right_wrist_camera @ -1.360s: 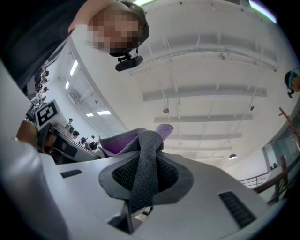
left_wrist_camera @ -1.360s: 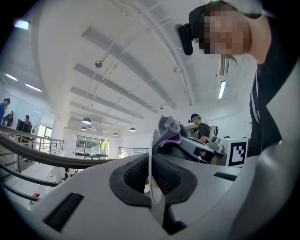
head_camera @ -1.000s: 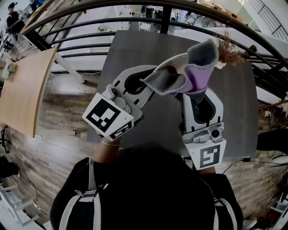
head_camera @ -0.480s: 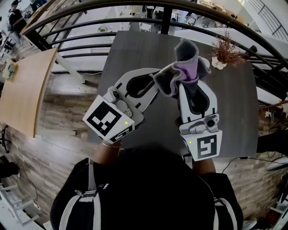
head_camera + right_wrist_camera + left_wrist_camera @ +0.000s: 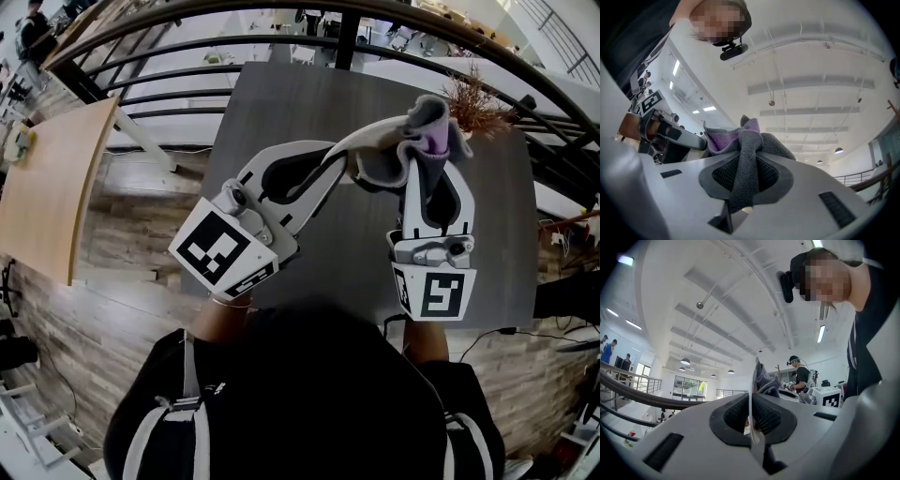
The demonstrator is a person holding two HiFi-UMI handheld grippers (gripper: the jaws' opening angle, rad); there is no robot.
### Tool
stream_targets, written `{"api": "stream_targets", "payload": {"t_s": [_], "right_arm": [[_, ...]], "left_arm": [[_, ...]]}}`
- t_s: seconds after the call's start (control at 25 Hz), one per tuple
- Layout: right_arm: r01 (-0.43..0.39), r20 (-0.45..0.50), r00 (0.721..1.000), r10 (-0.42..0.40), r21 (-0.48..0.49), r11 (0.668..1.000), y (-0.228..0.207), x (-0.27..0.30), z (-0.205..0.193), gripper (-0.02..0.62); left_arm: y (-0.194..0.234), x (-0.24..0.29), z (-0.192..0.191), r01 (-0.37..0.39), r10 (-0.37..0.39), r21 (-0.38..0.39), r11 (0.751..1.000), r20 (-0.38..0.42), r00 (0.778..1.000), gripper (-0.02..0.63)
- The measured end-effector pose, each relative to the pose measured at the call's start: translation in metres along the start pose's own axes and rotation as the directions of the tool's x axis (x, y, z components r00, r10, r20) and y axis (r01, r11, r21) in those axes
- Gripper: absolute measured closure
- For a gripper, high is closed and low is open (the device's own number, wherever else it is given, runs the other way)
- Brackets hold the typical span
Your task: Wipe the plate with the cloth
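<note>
1. Below both tools lies a dark grey table (image 5: 281, 103), its top showing between and beyond them, with a curved black railing (image 5: 187, 42) past its far edge.
2. Held up over the table, the left gripper (image 5: 328, 159) angles toward the right. Its own view shows the jaws (image 5: 752, 416) closed tight on a thin white edge.
3. Beside it, the right gripper (image 5: 433, 178) points away from the person, and its jaws (image 5: 746, 176) are pinched on a hanging fold of fabric.
4. That white edge is the plate (image 5: 361, 139): pale, thin and held in the air, its rim running from the left gripper's tips across to the fabric. From the left gripper's view it stands edge-on, a narrow upright sliver (image 5: 751, 399).
5. Bunched at the right gripper's tips, the cloth (image 5: 403, 155) is charcoal grey with a knobbly weave and a purple inner face. It is crumpled into folds and lies against the far end of the plate's rim, and a grey strip (image 5: 745, 159) hangs down between the jaws.
6. Near the table's far right corner stands a small dried plant (image 5: 473, 103).
</note>
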State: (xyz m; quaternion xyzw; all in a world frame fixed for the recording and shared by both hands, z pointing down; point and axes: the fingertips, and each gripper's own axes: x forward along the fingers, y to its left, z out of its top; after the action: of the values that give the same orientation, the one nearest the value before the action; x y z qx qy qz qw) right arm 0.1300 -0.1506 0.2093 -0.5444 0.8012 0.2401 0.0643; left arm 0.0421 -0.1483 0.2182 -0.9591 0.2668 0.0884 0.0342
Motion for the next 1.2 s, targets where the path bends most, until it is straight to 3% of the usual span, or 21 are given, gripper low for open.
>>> {"api": "stream_targets", "payload": {"t_s": [0.24, 0.36, 0.64, 0.84, 1.0, 1.2], "right_arm": [[0.063, -0.026, 0.998, -0.063, -0.007, 0.998, -0.016, -0.004, -0.006, 0.535], [0.047, -0.009, 0.999, -0.047, 0.016, 0.999, -0.016, -0.007, -0.004, 0.535], [-0.103, 0.128, 0.987, 0.097, 0.040, 0.994, 0.021, -0.018, 0.030, 0.535], [-0.292, 0.233, 0.934, 0.270, 0.067, 0.954, 0.066, -0.025, 0.051, 0.535], [-0.373, 0.224, 0.911, 0.345, 0.092, 0.923, 0.090, -0.023, 0.046, 0.535], [-0.366, 0.174, 0.923, 0.342, 0.131, 0.921, 0.093, -0.016, 0.027, 0.535]], "left_arm": [[0.003, -0.003, 0.001, -0.008, 0.008, 0.001, 1.000, 0.001, 1.000, 0.591], [0.006, -0.003, -0.001, -0.019, 0.019, -0.002, 1.000, -0.004, 1.000, 0.591], [0.014, -0.007, -0.003, -0.046, 0.046, 0.000, 0.999, -0.014, 0.999, 0.591], [0.017, -0.008, -0.001, -0.051, 0.051, -0.009, 0.999, -0.006, 0.999, 0.591], [0.011, -0.006, 0.002, -0.037, 0.037, -0.008, 0.999, 0.000, 0.999, 0.591], [0.008, -0.007, 0.005, -0.025, 0.025, -0.013, 1.000, 0.010, 1.000, 0.591]]}}
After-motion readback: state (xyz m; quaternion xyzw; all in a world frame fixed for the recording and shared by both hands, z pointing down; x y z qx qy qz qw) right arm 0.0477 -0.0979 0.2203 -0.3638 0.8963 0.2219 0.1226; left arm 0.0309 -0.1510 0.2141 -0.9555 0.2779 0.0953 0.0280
